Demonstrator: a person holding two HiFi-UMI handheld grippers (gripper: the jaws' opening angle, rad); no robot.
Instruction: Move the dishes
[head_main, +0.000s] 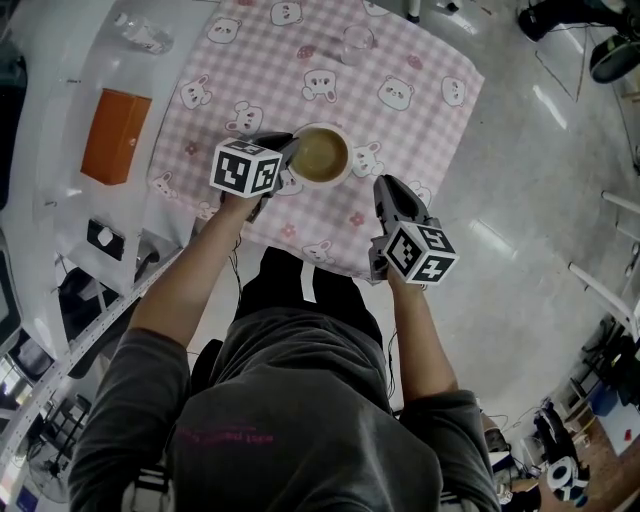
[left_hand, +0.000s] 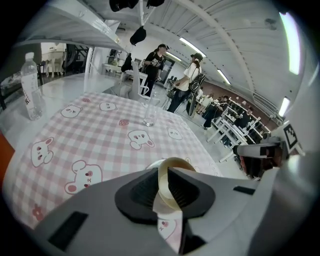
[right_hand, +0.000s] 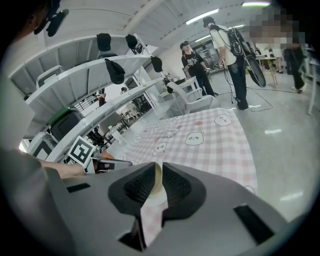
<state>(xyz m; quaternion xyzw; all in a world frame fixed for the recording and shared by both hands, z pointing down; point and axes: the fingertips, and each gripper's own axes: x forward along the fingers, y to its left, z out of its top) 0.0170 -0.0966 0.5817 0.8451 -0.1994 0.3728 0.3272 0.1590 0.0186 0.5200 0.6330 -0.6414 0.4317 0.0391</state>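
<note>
Cream bowl (head_main: 320, 155) seems placed, its rim loose between the parted jaws of the left gripper (head_main: 288, 150), the right gripper (head_main: 385, 188) slightly agape and empty beside it; next, back off without nudging it.

Glossy cream bowl (head_main: 320, 155), matt cloth tablecloth (head_main: 250, 60)

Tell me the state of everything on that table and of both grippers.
Bowl: upright on the tablecloth.
Glass: upright, looks empty.
Bottle: upright, cap on.
Left gripper: slightly open, bowl rim between its jaws.
Right gripper: jaws narrowly apart, empty, short of the bowl.
</note>
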